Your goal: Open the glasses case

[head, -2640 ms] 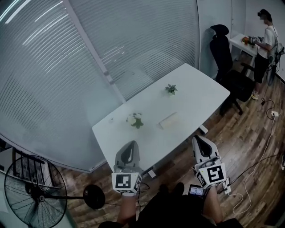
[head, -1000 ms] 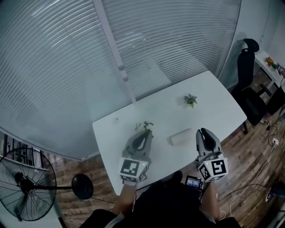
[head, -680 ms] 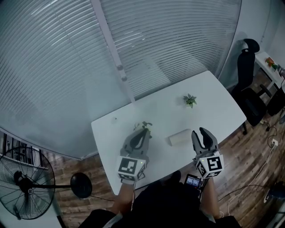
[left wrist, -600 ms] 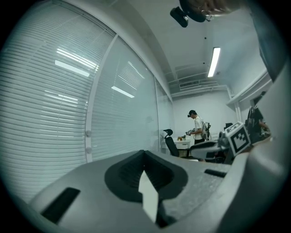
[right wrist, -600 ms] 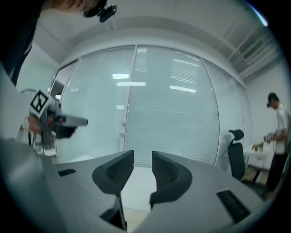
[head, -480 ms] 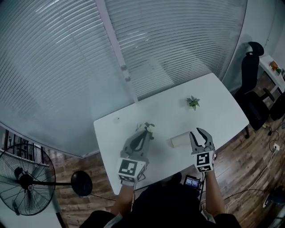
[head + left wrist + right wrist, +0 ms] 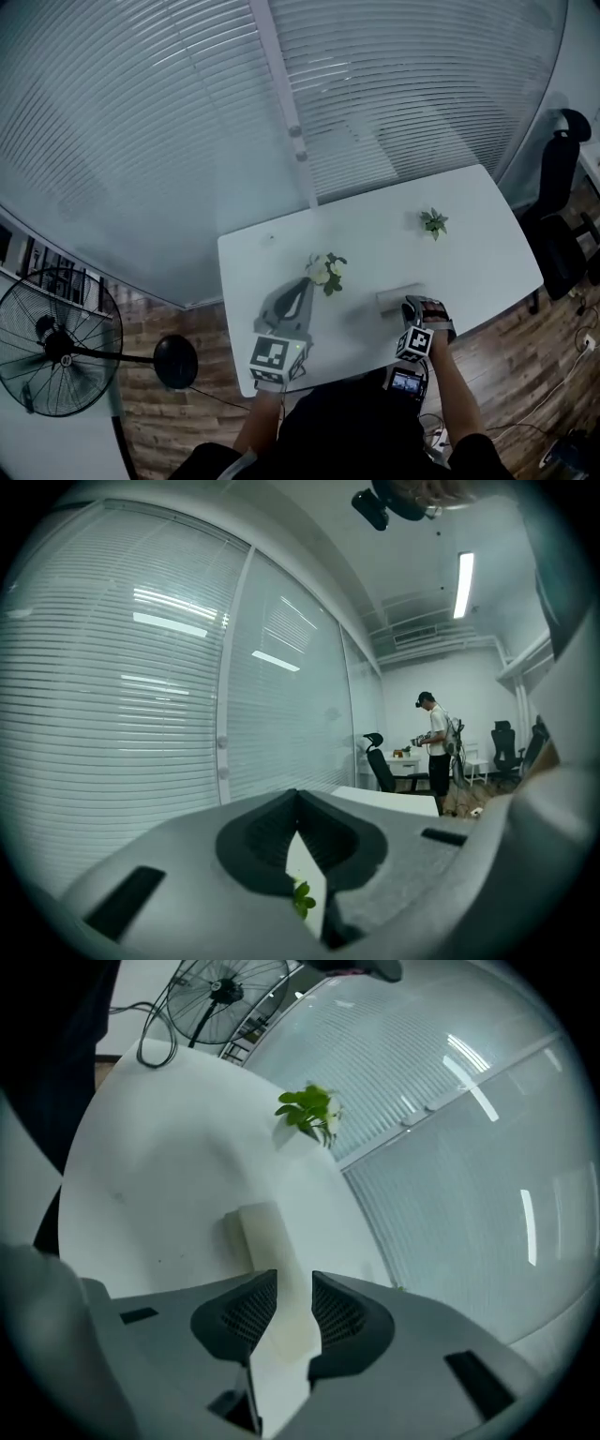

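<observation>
The white glasses case (image 7: 398, 298) lies closed on the white table (image 7: 469, 234), near its front edge. My right gripper (image 7: 424, 307) has come down over the case's near end. In the right gripper view the case (image 7: 265, 1241) runs away from me between the two ribbed pads (image 7: 248, 1312). The right gripper (image 7: 293, 1286) has its jaws closing, and I see no pad pressing on the case. My left gripper (image 7: 303, 289) hovers over the table left of the case, just short of a flower sprig (image 7: 325, 270). The left gripper (image 7: 298, 801) has its tips together and holds nothing.
A small green plant (image 7: 432, 223) stands at the table's far right. Glass walls with blinds rise behind the table. A floor fan (image 7: 54, 342) stands to the left, an office chair (image 7: 561, 178) to the right. In the left gripper view a person (image 7: 435, 747) stands far off by a desk.
My right gripper has dropped from above the table edge down to the case, rolled over and opened its jaws around the case's end. The left gripper has edged forward and down a little.
</observation>
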Demonstrator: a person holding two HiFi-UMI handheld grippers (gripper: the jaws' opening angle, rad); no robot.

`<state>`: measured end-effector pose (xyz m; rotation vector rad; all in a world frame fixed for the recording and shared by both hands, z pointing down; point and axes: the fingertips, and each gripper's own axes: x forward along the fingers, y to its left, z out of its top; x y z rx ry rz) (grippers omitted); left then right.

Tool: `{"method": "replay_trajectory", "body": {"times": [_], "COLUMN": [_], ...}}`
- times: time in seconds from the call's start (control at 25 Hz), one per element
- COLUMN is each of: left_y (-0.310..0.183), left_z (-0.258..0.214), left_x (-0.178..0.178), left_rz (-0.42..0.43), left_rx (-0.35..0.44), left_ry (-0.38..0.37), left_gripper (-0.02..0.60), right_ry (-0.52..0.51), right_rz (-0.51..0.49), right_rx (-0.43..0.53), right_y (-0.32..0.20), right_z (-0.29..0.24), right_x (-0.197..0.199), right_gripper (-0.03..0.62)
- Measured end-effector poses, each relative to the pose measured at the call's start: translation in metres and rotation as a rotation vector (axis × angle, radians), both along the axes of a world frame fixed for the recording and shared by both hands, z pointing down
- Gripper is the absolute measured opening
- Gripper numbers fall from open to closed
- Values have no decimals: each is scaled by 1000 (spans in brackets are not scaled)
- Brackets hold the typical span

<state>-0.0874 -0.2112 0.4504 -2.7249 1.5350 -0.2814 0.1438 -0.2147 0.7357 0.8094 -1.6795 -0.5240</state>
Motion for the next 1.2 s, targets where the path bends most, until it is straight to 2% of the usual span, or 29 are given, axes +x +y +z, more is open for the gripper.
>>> {"method": "replay_trajectory", "body": {"times": [0.2, 0.32, 0.52, 0.64, 0.84, 1.2], "left_y": [-2, -5, -8, -10, -13, -8], "left_z": [2, 2, 6, 6, 7, 12], "left_x": [-6, -5, 1, 5, 5, -26], "left_rz": [-20, -22, -12, -6, -16, -106], "left_rx": [-8, -10, -18, -20, -20, -36], "left_ry": [-6, -7, -9, -8, -16, -36], "left_gripper": [0, 0, 0, 0, 0, 0], "right_ry": [72, 91, 115, 109, 122, 152], "right_rz": [-5, 7, -2, 0, -28, -60], "right_rx": [-50, -32, 28, 65, 75, 61], "right_y": [15, 11, 2, -14, -49, -98], "right_z": [34, 35, 18, 1, -3, 19], "right_x": [4, 7, 7, 4, 0, -9], "right_gripper": [123, 113, 44, 37, 38, 44]}}
